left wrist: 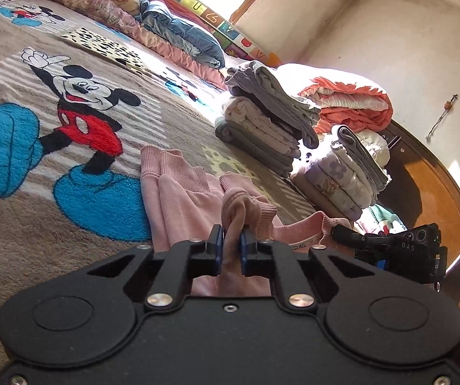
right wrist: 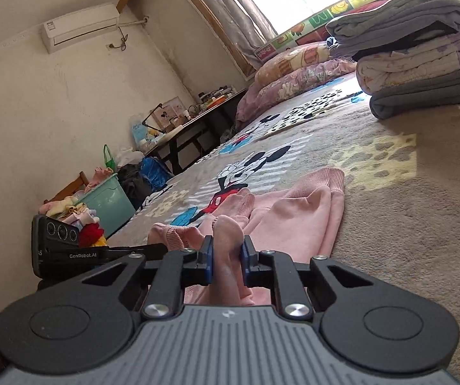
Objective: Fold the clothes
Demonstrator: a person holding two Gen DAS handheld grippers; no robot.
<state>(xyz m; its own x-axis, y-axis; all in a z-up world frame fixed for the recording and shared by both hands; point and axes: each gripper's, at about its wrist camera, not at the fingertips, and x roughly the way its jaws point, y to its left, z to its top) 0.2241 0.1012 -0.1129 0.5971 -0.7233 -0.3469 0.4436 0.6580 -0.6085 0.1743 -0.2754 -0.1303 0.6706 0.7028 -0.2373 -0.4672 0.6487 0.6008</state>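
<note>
The bed (left wrist: 21, 231) under me wore a grey cartoon-mouse blanket (right wrist: 390, 224), with stacks of folded clothes (left wrist: 262, 122) at its far right side. The pink sweatshirt (left wrist: 181, 199) lay flat on the blanket just ahead of me, cuffs pointing away. My left claw (left wrist: 231, 240) was pinched tight on a bunched fold of its near edge. My right claw (right wrist: 226, 250) was clamped on another fold of the pink sweatshirt beside it.
</note>
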